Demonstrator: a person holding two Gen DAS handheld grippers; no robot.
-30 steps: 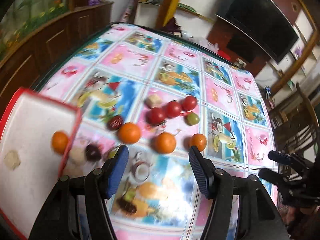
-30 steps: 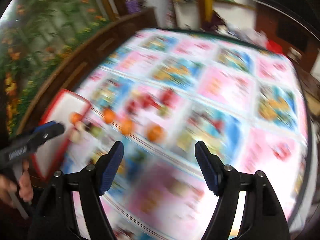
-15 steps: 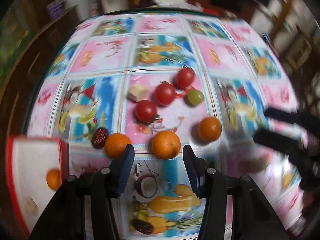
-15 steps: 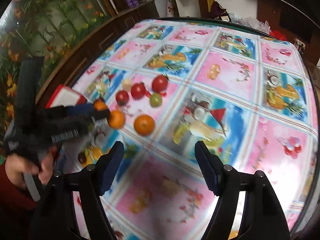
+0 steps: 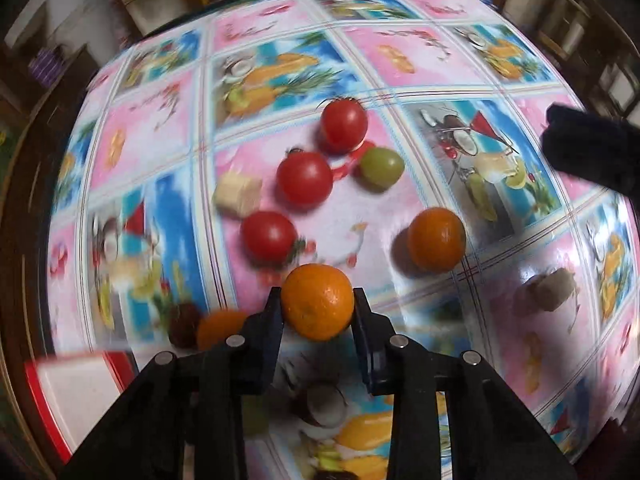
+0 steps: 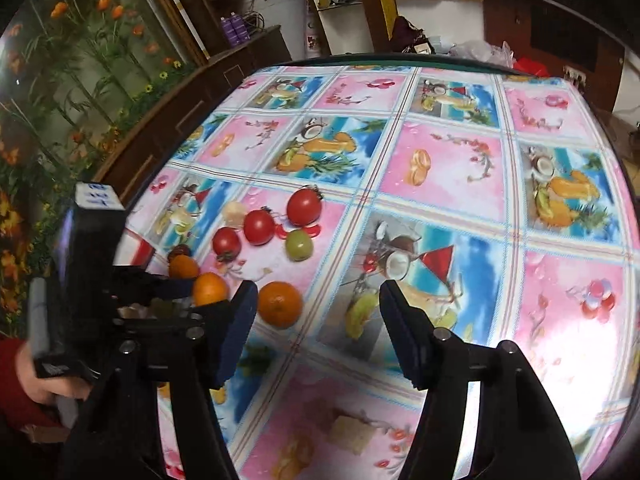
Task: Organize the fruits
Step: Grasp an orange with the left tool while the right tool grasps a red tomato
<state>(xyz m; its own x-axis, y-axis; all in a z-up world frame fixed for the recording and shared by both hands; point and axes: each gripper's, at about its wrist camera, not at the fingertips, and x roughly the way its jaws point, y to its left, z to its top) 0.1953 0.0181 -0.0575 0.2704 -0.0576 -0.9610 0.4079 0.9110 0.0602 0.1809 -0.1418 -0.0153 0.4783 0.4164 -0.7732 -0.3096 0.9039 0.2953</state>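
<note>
Fruit lay scattered over a table point(image 6: 452, 160) covered in a glossy cloth printed with pink and blue fruit panels. The left gripper point(image 5: 318, 300) pointed steeply down, and its jaws, which had just been closing, stood against either side of an orange point(image 5: 318, 301) that still sat on the cloth; both pads looked to be touching its skin. Just left of that gripper, a second orange point(image 5: 218, 330) and a dark date-like fruit point(image 5: 184, 324) showed as blurred shapes, near the corner of a white tray with a red rim point(image 5: 44, 400). A third orange point(image 5: 436, 239) sat apart to the right. Beyond them three red tomatoes point(image 5: 305, 178) lay in a loose diagonal row, with a green fruit point(image 5: 382, 168) just beside the upper two and a pale beige chunk point(image 5: 238, 194) to their left. Another beige chunk point(image 5: 554, 290) rested well off to the right. The right gripper point(image 6: 316, 332) hovered above the cloth with its jaws apart and nothing between them; they had just been narrowing. From its camera the third orange point(image 6: 280, 304) appeared just past its left finger, and a person's hand point(image 6: 52, 388) in a red sleeve held the handle of the left gripper.
</note>
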